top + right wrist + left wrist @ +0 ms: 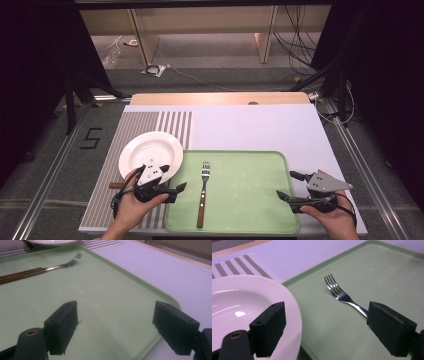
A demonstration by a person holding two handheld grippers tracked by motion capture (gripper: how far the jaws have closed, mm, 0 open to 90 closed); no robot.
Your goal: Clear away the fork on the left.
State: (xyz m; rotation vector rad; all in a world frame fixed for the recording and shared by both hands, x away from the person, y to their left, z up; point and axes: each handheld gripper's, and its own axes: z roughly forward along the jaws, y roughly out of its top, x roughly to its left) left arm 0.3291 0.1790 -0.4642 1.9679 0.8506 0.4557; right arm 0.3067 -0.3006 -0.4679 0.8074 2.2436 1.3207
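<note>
A white plate (150, 152) rests on a striped placemat (135, 122), its right edge over the rim of a green tray (240, 157). A fork (203, 192) with a brown wooden handle lies on the tray's left part, tines pointing away. My left gripper (172, 178) hovers open at the plate's near right edge, just left of the fork. From the left gripper view, the plate (242, 302) and fork (342, 296) lie beyond the open jaws (325, 320). My right gripper (289, 185) is open over the tray's near right corner (160, 295), holding nothing (116, 322).
A pale lilac mat (260, 125) covers the table behind and to the right of the tray. A short dark brown end (116, 185) pokes out on the placemat beside the left hand. The table's wooden far edge (220, 97) borders the floor beyond.
</note>
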